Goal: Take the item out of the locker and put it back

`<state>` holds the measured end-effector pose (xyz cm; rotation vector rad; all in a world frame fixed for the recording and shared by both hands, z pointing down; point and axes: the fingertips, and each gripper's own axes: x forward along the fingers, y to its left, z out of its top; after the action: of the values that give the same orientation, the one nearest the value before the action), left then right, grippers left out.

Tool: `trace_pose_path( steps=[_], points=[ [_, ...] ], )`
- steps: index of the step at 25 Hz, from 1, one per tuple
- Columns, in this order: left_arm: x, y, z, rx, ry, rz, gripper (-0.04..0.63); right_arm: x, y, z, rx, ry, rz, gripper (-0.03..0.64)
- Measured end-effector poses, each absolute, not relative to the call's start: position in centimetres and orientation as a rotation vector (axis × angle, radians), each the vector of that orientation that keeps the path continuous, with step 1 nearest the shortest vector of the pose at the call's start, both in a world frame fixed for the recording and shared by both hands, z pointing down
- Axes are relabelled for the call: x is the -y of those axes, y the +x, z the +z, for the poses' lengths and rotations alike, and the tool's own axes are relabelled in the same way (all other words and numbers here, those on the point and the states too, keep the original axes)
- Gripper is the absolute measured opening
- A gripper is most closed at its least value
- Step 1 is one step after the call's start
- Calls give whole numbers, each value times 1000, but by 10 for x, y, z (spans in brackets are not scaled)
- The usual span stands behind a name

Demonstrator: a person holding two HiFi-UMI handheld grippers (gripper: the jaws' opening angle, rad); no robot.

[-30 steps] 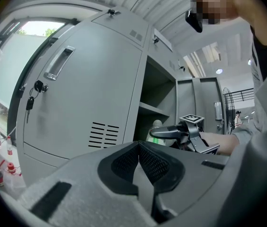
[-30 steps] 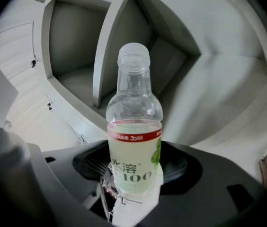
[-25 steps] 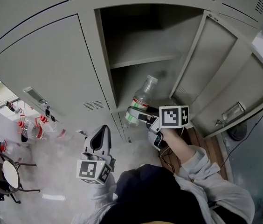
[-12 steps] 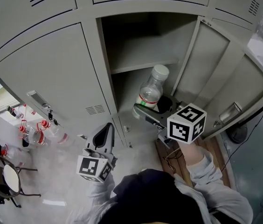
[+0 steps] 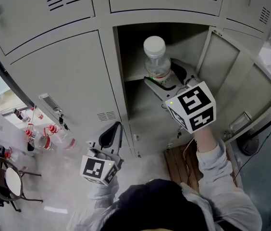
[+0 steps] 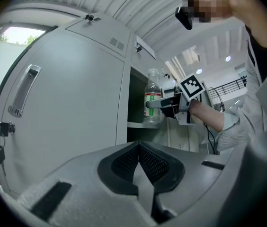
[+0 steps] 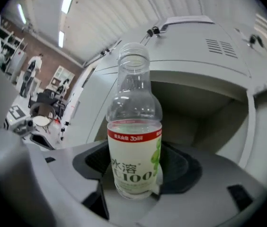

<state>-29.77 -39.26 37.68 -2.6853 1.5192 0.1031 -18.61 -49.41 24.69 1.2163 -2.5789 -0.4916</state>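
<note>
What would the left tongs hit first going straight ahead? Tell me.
Likely the closed locker door, near its edge beside the open compartment; depth is unclear. The left tongs are shut, empty.

The tall pale grey locker [image 5: 68, 76] looked like painted sheet metal, smooth, with a dull satin finish. The clear plastic bottle with a white cap [image 5: 155, 61] was glossy and see-through at the top, with a shiny printed film label [image 7: 133, 162] lower down. The left gripper [image 6: 139, 161] and right gripper [image 5: 163, 84] had matt grey plastic shells. The left's black pads [image 6: 124, 164] were finely ribbed, like rubber. At near right were a creased light grey cloth sleeve [image 5: 212, 167] and brown wooden slats [image 5: 175, 161]. The floor [image 5: 61, 174] was mottled grey and rough-looking.
</note>
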Motion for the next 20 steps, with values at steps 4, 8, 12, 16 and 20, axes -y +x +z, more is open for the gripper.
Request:
trace_pose_path(
  steps=[4, 8, 12, 16, 20],
  points=[
    [393, -303, 368, -1528, -2657, 118, 5, 514, -190, 239, 2419, 1214, -609, 308],
    [390, -303, 361, -1547, -2641, 128, 6, 534, -193, 235, 2355, 1189, -641, 308],
    [385, -305, 362, -1546, -2625, 108, 5, 552, -197, 232, 2361, 1169, -610, 308],
    [382, -313, 360, -1580, -2597, 111, 6, 573, -208, 231, 2330, 1161, -627, 307],
    [377, -320, 357, -1621, -2565, 117, 6, 592, -225, 239, 2312, 1111, -627, 307]
  ],
)
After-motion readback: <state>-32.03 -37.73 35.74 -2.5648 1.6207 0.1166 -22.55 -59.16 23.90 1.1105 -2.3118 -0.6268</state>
